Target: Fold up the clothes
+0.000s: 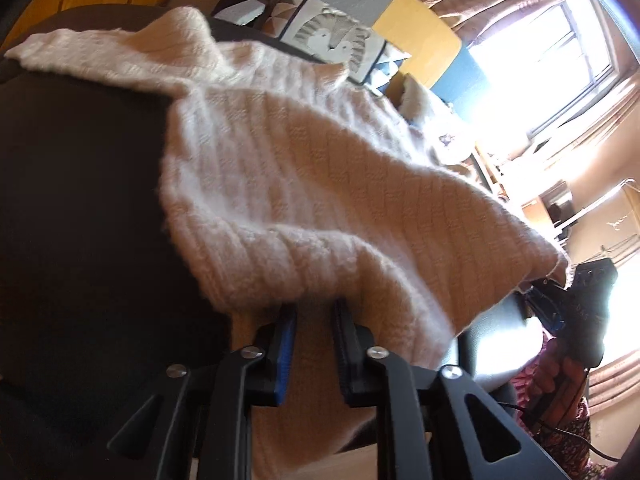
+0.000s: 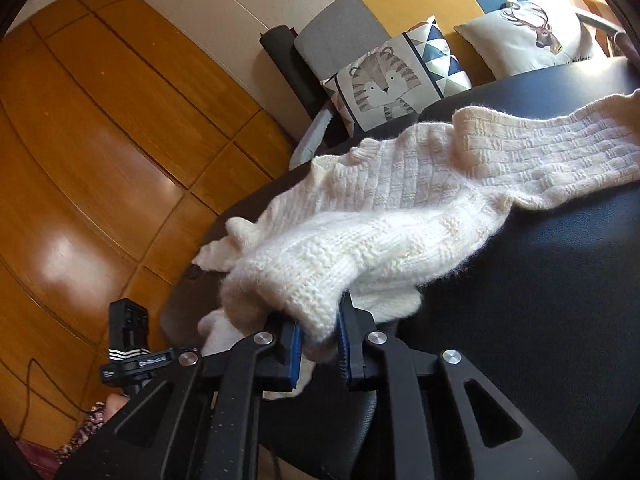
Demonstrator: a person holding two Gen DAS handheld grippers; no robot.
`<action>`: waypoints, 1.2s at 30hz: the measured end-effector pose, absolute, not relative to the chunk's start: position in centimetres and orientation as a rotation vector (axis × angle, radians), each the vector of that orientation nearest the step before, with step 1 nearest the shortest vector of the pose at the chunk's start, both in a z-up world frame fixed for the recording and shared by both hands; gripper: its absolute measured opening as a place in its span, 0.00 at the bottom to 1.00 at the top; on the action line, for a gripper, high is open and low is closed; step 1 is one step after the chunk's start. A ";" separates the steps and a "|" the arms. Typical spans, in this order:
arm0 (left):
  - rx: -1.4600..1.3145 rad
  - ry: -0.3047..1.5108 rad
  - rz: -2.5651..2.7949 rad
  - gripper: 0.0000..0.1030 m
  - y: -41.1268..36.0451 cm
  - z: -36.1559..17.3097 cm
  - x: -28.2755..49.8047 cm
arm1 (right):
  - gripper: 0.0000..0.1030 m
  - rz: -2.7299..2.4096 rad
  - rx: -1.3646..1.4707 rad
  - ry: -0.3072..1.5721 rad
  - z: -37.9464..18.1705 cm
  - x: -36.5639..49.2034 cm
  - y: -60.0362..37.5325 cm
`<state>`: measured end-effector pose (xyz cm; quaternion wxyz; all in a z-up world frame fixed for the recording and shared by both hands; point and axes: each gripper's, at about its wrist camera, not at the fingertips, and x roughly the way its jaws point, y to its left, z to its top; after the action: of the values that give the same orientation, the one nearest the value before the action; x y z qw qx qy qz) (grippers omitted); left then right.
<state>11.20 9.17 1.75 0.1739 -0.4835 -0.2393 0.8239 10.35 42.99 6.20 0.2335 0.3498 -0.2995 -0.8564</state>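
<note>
A cream knitted sweater lies spread over a black leather seat, one sleeve stretched toward the far end. My left gripper is shut on the sweater's near edge, with the knit bunched between its blue pads. In the right wrist view the same sweater runs across the seat toward the upper right. My right gripper is shut on a thick fold of its edge, which is lifted off the seat. The right gripper also shows in the left wrist view, at the sweater's far corner, held by a hand.
A tiger cushion and a deer cushion lean against a grey, yellow and blue backrest beyond the seat. Wooden floor lies to the left. A bright window and curtains fill the right of the left wrist view.
</note>
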 end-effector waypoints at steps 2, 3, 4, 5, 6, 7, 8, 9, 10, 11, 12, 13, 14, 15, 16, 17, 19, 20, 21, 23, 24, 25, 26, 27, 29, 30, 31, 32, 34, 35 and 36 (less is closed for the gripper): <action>-1.302 -0.725 2.310 0.09 9.0 3.0 10.8 | 0.15 -2.309 0.943 -0.890 6.9 10.5 43.9; -1.260 -0.752 2.294 0.09 8.9 3.9 10.7 | 0.15 -2.292 0.939 -0.916 7.1 10.6 44.3; -1.219 -0.767 2.285 0.09 8.6 4.9 10.6 | 0.15 -2.276 0.940 -0.940 7.3 10.7 44.6; -1.187 -0.765 2.285 0.09 8.3 5.9 10.6 | 0.15 -2.257 0.945 -0.970 7.2 10.7 44.9; -1.167 -0.743 2.294 0.09 8.2 6.7 10.5 | 0.15 -2.238 0.951 -0.999 7.1 10.7 45.2; -1.165 -0.701 2.316 0.09 8.2 7.4 10.3 | 0.15 -2.219 0.956 -1.029 7.1 10.7 45.4; -1.167 -0.656 2.339 0.09 8.2 8.0 10.1 | 0.15 -2.202 0.961 -1.062 6.9 10.6 45.7; -1.181 -0.632 2.352 0.09 8.2 7.9 10.0 | 0.15 -2.192 0.967 -1.097 6.6 10.4 45.9; -1.196 -0.610 2.363 0.11 8.3 7.8 9.9 | 0.15 -2.189 0.974 -1.123 6.2 10.2 46.0; -1.212 -0.588 2.374 0.12 8.3 7.7 9.9 | 0.15 -2.190 0.979 -1.142 5.9 9.8 46.0; -1.242 -0.568 2.386 0.13 8.3 7.3 9.9 | 0.15 -2.190 0.984 -1.153 5.4 9.5 46.0; -1.273 -0.547 2.397 0.17 8.3 6.7 10.0 | 0.15 -2.191 0.994 -1.160 5.0 9.2 45.8; -1.305 -0.508 2.416 0.17 8.7 5.9 10.0 | 0.15 -2.193 1.005 -1.164 4.5 8.7 45.5; -1.337 -0.463 2.431 0.18 9.0 5.1 10.1 | 0.15 -2.199 1.019 -1.162 4.0 8.3 45.2; -1.358 -0.410 2.446 0.18 9.5 4.3 10.2 | 0.15 -2.204 1.033 -1.159 3.5 7.8 44.8; -1.377 -0.356 2.460 0.18 10.1 3.6 10.3 | 0.15 -2.210 1.048 -1.153 3.1 7.3 44.5; -1.412 -0.245 2.485 0.19 11.2 2.1 10.4 | 0.15 -2.223 1.073 -1.131 2.7 6.4 43.7; -1.430 -0.189 2.496 0.19 11.8 1.4 10.5 | 0.15 -2.233 1.078 -1.116 2.7 5.9 43.2; -1.446 -0.133 2.506 0.19 12.4 0.6 10.6 | 0.15 -2.249 1.077 -1.092 3.0 5.3 42.7; -1.470 -0.104 2.501 0.19 12.5 0.5 10.4 | 0.18 -2.283 1.080 -1.039 3.6 4.1 41.7; -1.488 -0.109 2.490 0.19 12.4 0.5 10.2 | 0.18 -2.304 1.094 -1.002 3.7 3.3 41.0; -1.507 -0.121 2.480 0.19 12.2 0.5 9.9 | 0.21 -2.323 1.112 -0.961 3.8 2.4 40.4; -1.527 -0.133 2.469 0.19 12.0 0.4 9.5 | 0.24 -2.338 1.134 -0.915 3.6 1.6 39.7; -1.543 -0.148 2.462 0.19 11.8 0.4 9.3 | 0.32 -2.350 1.157 -0.870 3.3 0.8 39.1; -1.558 -0.138 2.455 0.19 11.8 0.2 9.1 | 0.41 -2.362 1.203 -0.795 2.4 -0.1 38.3; -1.565 -0.131 2.451 0.19 11.9 0.2 9.0 | 0.44 -2.368 1.217 -0.761 2.1 -0.3 38.0; -1.563 -0.109 2.452 0.19 12.0 0.1 9.1 | 0.46 -2.378 1.213 -0.728 2.0 -0.2 37.9; -1.558 -0.085 2.454 0.19 12.2 0.1 9.2 | 0.47 -2.389 1.209 -0.693 2.1 0.1 37.9; -1.553 -0.084 2.459 0.19 12.3 0.0 9.3 | 0.52 -2.411 1.212 -0.627 2.3 1.0 38.0; -1.550 -0.097 2.460 0.19 12.2 -0.1 9.3 | 0.53 -2.424 1.198 -0.612 2.6 1.7 38.1; -1.549 -0.116 2.461 0.19 12.1 -0.1 9.3 | 0.55 -2.442 1.167 -0.599 3.0 2.7 38.4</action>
<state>9.34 12.09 -0.15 0.1156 -0.5287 -0.0396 0.8400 2.67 38.37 2.96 0.1835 0.4139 -0.2125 -0.8659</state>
